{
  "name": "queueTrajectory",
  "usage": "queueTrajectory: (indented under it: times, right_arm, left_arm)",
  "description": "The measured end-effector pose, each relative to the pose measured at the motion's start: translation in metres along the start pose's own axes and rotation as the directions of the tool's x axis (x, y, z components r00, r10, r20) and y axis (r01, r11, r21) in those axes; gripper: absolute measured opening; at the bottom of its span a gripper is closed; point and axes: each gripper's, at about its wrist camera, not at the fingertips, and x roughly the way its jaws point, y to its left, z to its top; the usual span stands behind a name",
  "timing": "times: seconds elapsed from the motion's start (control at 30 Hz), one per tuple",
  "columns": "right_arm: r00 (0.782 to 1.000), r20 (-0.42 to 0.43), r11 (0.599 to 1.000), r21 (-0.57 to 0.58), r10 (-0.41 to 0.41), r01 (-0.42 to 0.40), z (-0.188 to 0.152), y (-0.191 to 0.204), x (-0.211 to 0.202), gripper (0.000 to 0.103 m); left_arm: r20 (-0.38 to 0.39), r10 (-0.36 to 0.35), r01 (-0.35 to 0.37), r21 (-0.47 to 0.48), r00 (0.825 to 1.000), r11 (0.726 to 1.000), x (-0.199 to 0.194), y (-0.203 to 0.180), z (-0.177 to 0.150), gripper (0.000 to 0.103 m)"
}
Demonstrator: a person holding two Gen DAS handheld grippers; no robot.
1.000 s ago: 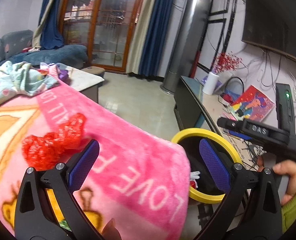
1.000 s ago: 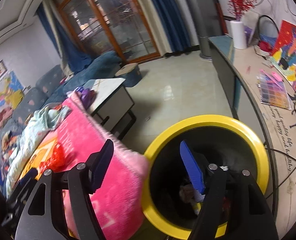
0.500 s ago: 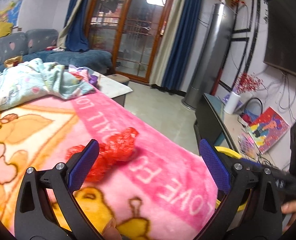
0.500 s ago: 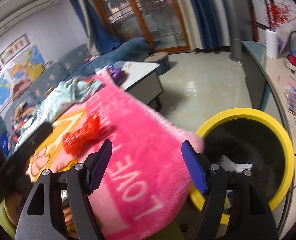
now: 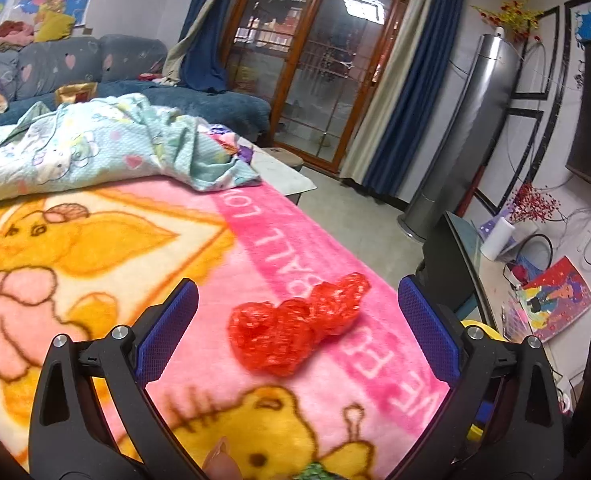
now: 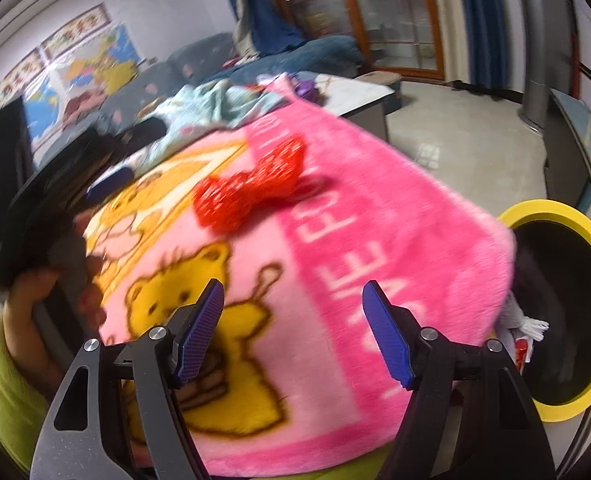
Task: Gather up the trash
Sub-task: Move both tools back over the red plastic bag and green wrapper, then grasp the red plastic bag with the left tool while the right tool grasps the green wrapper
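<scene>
A pink fleece blanket [image 5: 279, 240] printed with yellow cartoon bears and white lettering covers the near surface. A crumpled pale-green patterned cloth [image 5: 107, 148] lies on its far end. Behind stands a dark-blue fabric sofa [image 5: 95, 64], with a colourful map poster [image 6: 95, 64] on the wall above it. Wood-framed glass doors [image 5: 319, 60] are flanked by dark-blue curtains [image 5: 407, 88]. A tall silver cylindrical tower unit [image 5: 467, 132] stands on the tiled floor [image 5: 359, 216]. A white paper roll [image 5: 497, 240] and a bright painted picture [image 5: 559, 300] rest on the side counter.
</scene>
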Motion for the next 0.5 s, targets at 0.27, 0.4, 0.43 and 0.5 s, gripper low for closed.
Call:
queueTrajectory:
  times: [0.27,0.4,0.43,0.5]
  right_arm:
    - [0.993,-0.089,0.996,-0.039,0.08,-0.084,-0.01,0.03,0.021,0.065]
    - [0.988,-0.118,0.993,-0.053,0.097,-0.104,-0.012,0.039,0.029,0.059]
    - [0.987,-0.126,0.993,-0.054,0.098,-0.106,-0.013,0.04,0.033,0.059]
    - [0.983,-0.144,0.992,-0.041,0.112,-0.119,-0.012,0.042,0.04,0.058]
  left_arm:
    - [-0.068,-0.02,0.017,-0.043,0.998,0.999,0.015,0.021,-0.006,0.092]
    - [-0.108,-0.047,0.04,-0.066,0.993,0.997,0.027,0.03,-0.013,0.092]
    - [-0.117,-0.05,0.042,-0.07,0.992,0.997,0.03,0.032,-0.015,0.092]
    - [-0.134,-0.061,0.051,-0.079,0.989,0.996,0.036,0.034,-0.017,0.092]
